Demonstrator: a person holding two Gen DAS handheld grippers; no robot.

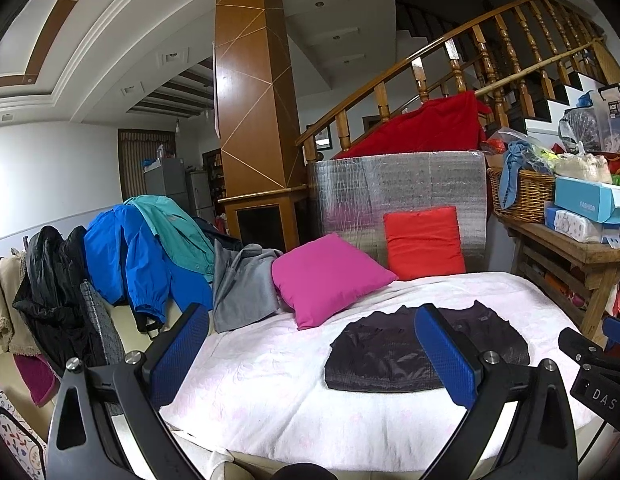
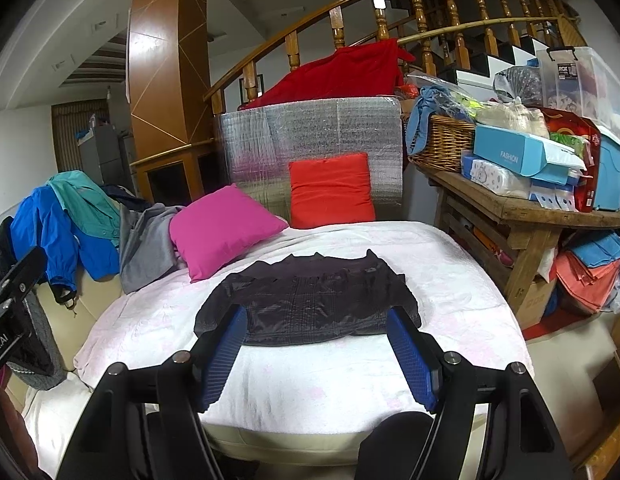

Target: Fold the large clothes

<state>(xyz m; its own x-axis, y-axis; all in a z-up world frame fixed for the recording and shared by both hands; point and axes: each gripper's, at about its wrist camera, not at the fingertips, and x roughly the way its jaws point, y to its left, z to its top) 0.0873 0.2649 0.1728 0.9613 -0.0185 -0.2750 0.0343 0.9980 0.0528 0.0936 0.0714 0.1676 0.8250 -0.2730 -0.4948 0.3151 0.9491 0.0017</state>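
Both grippers hang with their blue-padded jaws spread wide and nothing between them: the left gripper (image 1: 318, 354) and the right gripper (image 2: 320, 356) are raised above the near edge of the bed, clear of the cloth. Ahead of them the dark jacket (image 2: 310, 304) lies folded into a flat bundle on the pale pink bedspread (image 2: 450, 272), near its middle. Behind it a magenta cushion (image 2: 222, 232) lies tilted and an orange-red cushion (image 2: 330, 190) leans on a silvery padded board (image 2: 310, 132). To the left a blue jacket (image 1: 138, 256), a teal shirt (image 1: 174, 224) and a grey garment (image 1: 242, 284) lie heaped
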